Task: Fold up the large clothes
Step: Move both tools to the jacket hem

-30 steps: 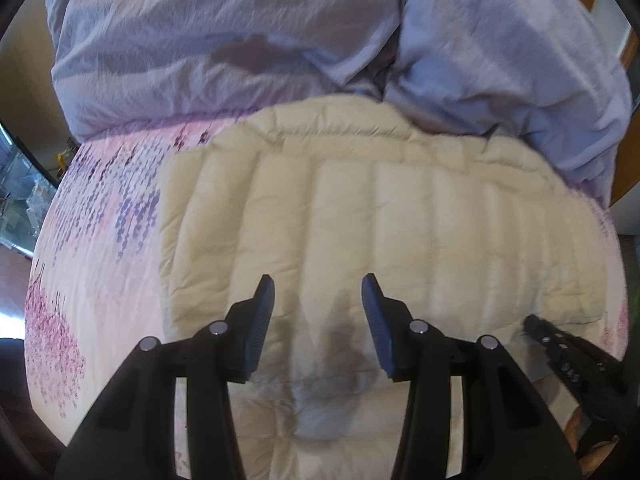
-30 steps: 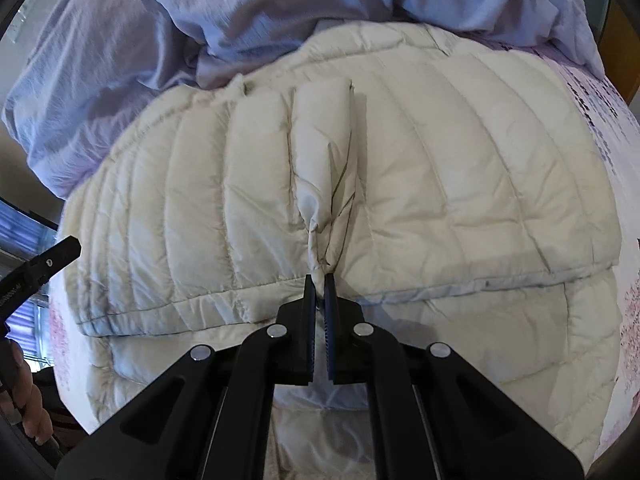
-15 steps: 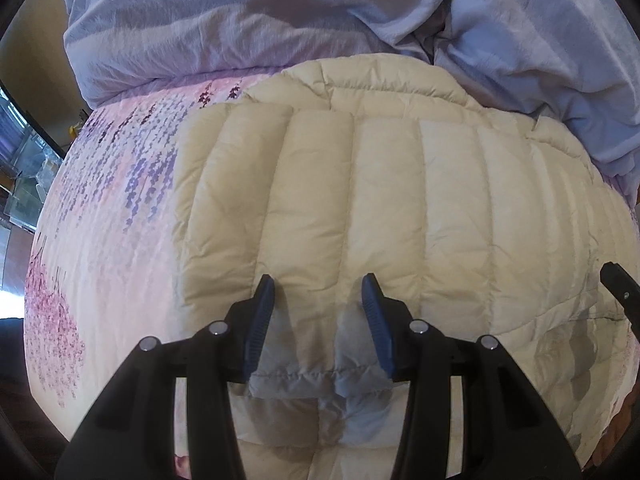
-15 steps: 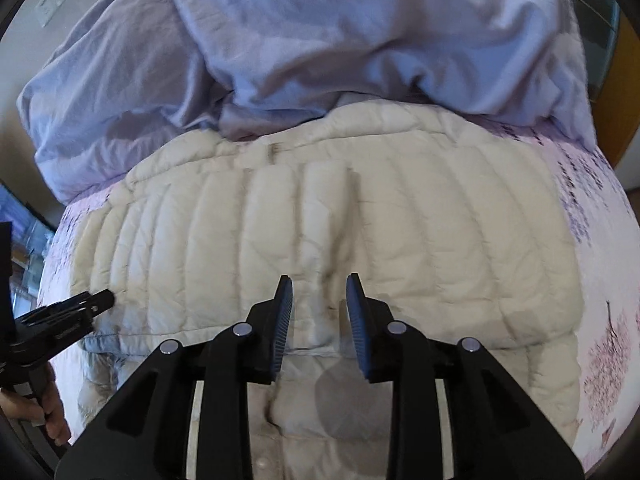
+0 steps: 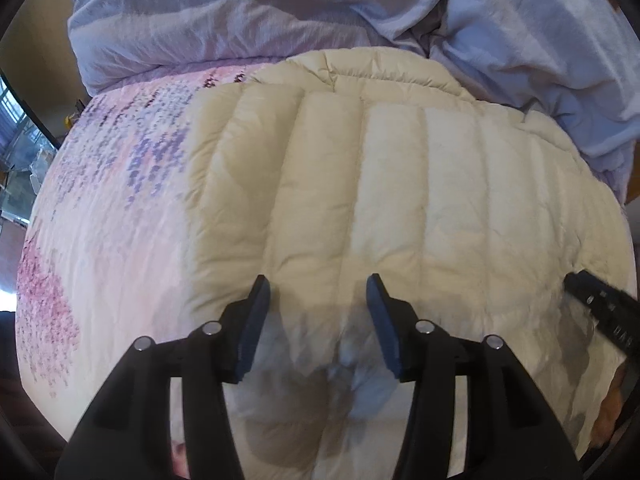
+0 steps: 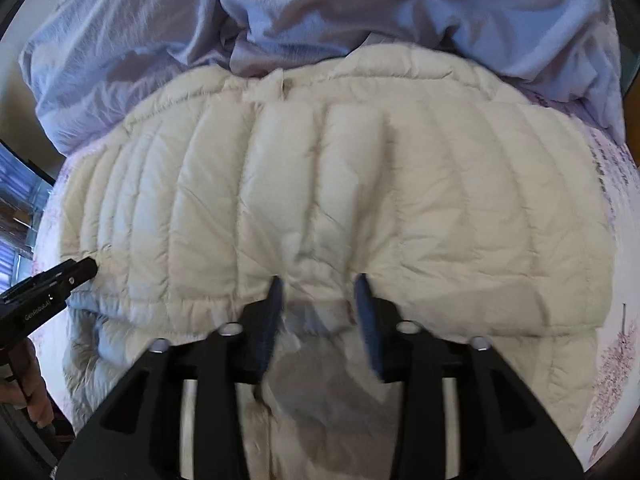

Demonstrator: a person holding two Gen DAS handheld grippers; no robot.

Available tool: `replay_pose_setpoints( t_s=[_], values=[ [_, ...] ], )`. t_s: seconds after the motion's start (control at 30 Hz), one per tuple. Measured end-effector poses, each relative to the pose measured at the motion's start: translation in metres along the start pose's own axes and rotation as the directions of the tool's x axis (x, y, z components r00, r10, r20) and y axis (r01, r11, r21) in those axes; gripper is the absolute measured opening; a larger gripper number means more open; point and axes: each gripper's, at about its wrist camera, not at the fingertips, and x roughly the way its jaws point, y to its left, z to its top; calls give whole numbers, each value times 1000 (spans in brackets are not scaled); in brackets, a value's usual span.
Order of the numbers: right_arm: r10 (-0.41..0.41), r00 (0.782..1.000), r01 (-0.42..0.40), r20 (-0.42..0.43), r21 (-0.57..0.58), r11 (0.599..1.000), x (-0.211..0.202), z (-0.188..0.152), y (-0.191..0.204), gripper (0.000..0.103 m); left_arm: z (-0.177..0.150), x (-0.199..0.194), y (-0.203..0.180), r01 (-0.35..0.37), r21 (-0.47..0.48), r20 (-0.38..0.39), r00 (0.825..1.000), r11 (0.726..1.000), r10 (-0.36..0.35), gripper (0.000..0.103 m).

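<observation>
Cream jacket [image 6: 320, 184] lies loose below right gripper's [image 6: 318, 286] parted fingers

the folded jacket [image 5: 400, 200] lies on the bedsheet [image 5: 112, 220], with the rumpled duvet [image 5: 240, 20] behind it.

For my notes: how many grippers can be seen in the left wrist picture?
2: the left gripper low in the middle, and the tip of the right gripper at the right edge.
</observation>
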Motion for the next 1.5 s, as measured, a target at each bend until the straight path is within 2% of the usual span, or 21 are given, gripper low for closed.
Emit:
replay_pose_setpoints(
  t_s=[0.23,0.53,0.8,1.07,1.13,1.3,1.5],
  values=[
    [-11,1000,11,9,41,999,-44,-45,-49,55,-54,-33,42,1,-11,3,1000,1000,-1,56],
    [-102,993,110,-60,152,982,-81,-132,-133,55,-147,-62,106,-4,-61,-55,998,998,1,56],
    [-69,985,107,-156,249,963,-94,-198,-179,55,-206,-63,119,77,-126,-108,990,989,-91,56],
    [46,983,0,-176,252,968,-98,-227,-176,55,-231,-64,103,131,-86,-143,979,988,-142,56],
    [74,980,-25,-184,251,968,-98,-232,-174,55,-235,-64,96,131,-60,-145,980,990,-139,59],
    [95,972,-43,-213,237,971,-97,-242,-171,55,-239,-62,84,132,-28,-152,979,991,-135,62],
    [117,961,-57,-251,236,970,-94,-247,-168,55,-256,-55,73,137,-20,-197,970,990,-139,62]
  ],
)
